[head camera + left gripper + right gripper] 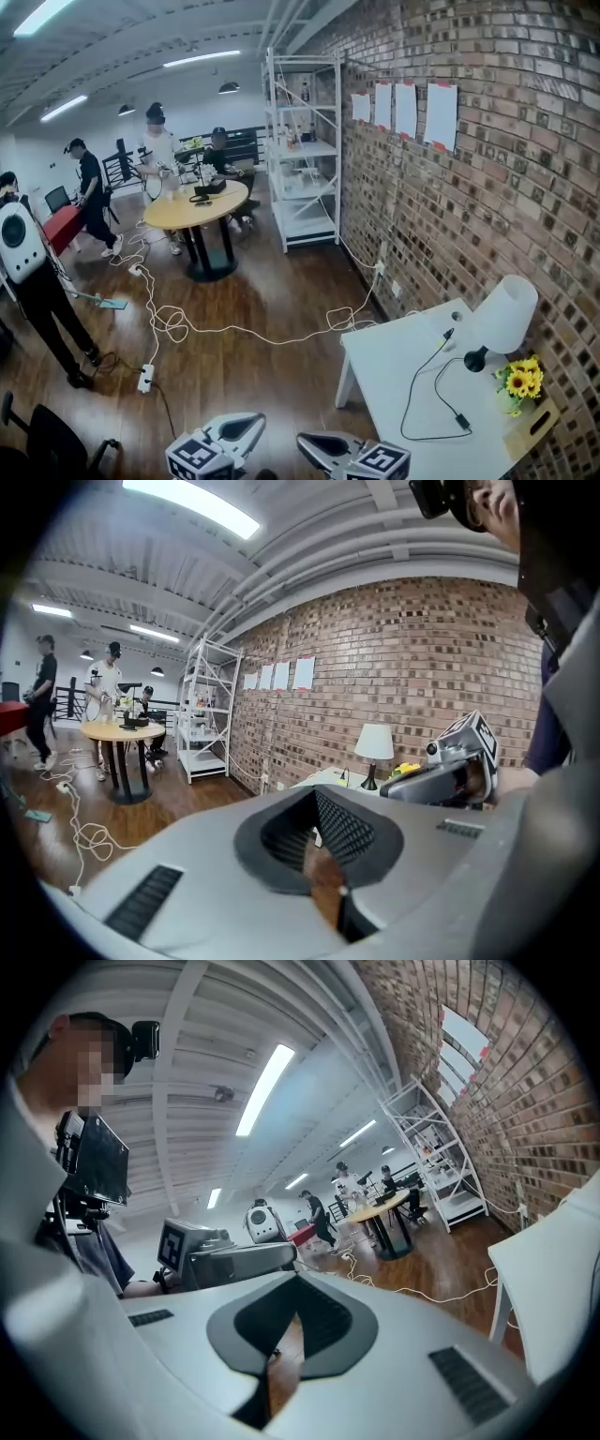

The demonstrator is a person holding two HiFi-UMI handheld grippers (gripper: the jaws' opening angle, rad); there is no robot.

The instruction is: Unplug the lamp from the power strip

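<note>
Lamp [502, 321], a white tapered shade on a black stem, stands at the brick-wall [487, 187] side of the smooth white table [384, 366], just beside yellow flowers [521, 380]. Only the head view shows its thin black cord [412, 398] looping over the tabletop; the left gripper view shows the lamp small ahead, the right gripper view only a table corner. Left gripper [259, 420] and right gripper [304, 438], grey-shelled, are well apart from the lamp, each with jaws together on nothing.
</note>
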